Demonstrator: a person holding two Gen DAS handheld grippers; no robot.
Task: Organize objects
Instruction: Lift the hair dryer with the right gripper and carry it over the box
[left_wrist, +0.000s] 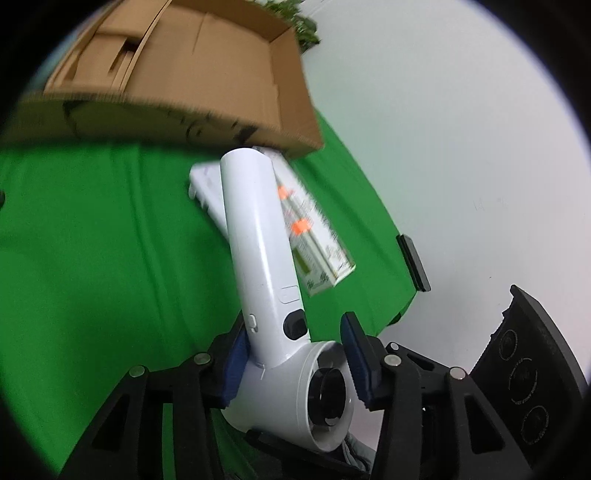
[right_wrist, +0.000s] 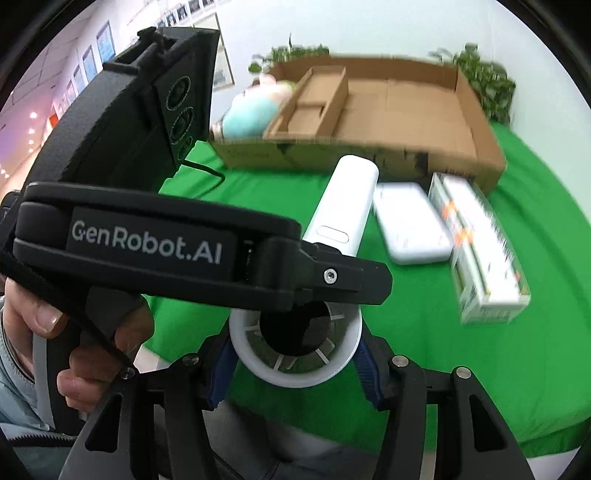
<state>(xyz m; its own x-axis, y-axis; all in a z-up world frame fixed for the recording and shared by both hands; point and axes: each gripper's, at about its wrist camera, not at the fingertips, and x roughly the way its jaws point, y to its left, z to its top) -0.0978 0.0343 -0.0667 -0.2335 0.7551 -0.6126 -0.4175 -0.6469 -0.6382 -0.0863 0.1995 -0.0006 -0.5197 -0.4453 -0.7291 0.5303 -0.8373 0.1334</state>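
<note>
The left gripper (left_wrist: 295, 362) has its blue-padded fingers (left_wrist: 236, 365) partly closed around the round head of a white hair dryer (left_wrist: 255, 258); the left pad presses the body where handle meets barrel, while contact at the right pad cannot be confirmed. The right gripper (right_wrist: 291, 365) holds its fingers (right_wrist: 365, 365) about half spread on either side of the same hair dryer (right_wrist: 343, 206), at the rim of its round grille end, which appears pinched between the blue pads. The left tool, held by a hand (right_wrist: 62, 343), crosses in front of the right wrist camera. The dryer handle points away from both cameras, above the green cloth (left_wrist: 92, 240) covering the desk. Beyond it, on the cloth, a flat white device (right_wrist: 410, 225) lies beside a long printed carton (right_wrist: 484, 258) with orange marks. Behind these, along the far edge of the desk, sits an open cardboard box (right_wrist: 406, 110) with an inner divider.
</note>
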